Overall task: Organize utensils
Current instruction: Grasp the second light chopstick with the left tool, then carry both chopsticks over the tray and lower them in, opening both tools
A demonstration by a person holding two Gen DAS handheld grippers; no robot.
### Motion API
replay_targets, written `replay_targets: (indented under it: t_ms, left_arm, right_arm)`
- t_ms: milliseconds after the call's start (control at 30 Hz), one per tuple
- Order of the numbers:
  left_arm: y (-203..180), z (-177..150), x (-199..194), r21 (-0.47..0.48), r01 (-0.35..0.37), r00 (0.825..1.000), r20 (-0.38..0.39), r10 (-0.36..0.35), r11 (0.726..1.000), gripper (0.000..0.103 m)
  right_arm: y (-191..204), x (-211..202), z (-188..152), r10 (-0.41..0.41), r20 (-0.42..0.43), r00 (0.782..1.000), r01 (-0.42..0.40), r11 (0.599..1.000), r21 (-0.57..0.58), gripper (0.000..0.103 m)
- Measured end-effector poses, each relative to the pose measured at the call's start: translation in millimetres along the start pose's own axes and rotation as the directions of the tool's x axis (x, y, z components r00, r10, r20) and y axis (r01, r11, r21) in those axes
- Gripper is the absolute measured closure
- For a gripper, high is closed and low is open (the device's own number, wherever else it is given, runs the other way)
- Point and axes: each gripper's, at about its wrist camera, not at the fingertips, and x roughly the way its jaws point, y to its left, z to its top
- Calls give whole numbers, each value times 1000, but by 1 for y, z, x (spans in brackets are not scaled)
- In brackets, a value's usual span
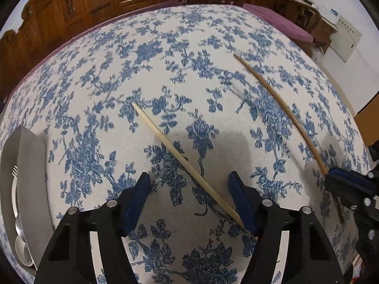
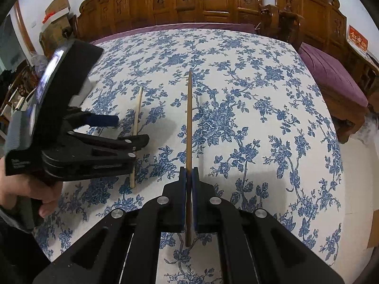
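The left gripper [image 1: 189, 198] stood open, the pale chopstick [image 1: 180, 158] lying diagonally between its fingers [image 1: 136, 201], nearest the right one. The right gripper [image 2: 188, 177] was clamped on the darker chopstick [image 2: 189, 118], which projected forward over the desk [image 2: 260, 82].

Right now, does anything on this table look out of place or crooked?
The two chopsticks are split up: the pale chopstick lies slantwise on the tablecloth between the open left gripper, while the darker chopstick is clamped in the right gripper.
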Motion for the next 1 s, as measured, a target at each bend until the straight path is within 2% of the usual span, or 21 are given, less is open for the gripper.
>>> replay_targets:
  t_ms: [133,233,300,400,667,1000]
  left_arm:
    - [1,-3,-2,5,4,1000,12,-4,1000,45]
    - [4,-6,-5,3,6,1000,13,-6,1000,61]
    - [8,-8,-7,4,7,1000,9,-7,1000,79]
    - [15,-12,-10,6,12,1000,-2,-12,1000,93]
    - [38,-28,-19,-23,43,999,-13,-43,999,99]
    - [73,-35,-62,-32,36,997,67,-34,999,99]
  right_arm:
    - [3,-3,-1,-1,2,1000,1,1000,-2,97]
    - [5,-5,-1,-3,2,1000,3,1000,-1,97]
    - [10,-7,-1,-5,5,1000,5,1000,-3,97]
    - [18,-11,0,-6,11,1000,6,1000,-6,97]
    - [45,-21,1,-7,13,1000,7,1000,-22,97]
    - [80,-23,10,9,26,1000,-9,1000,-27,97]
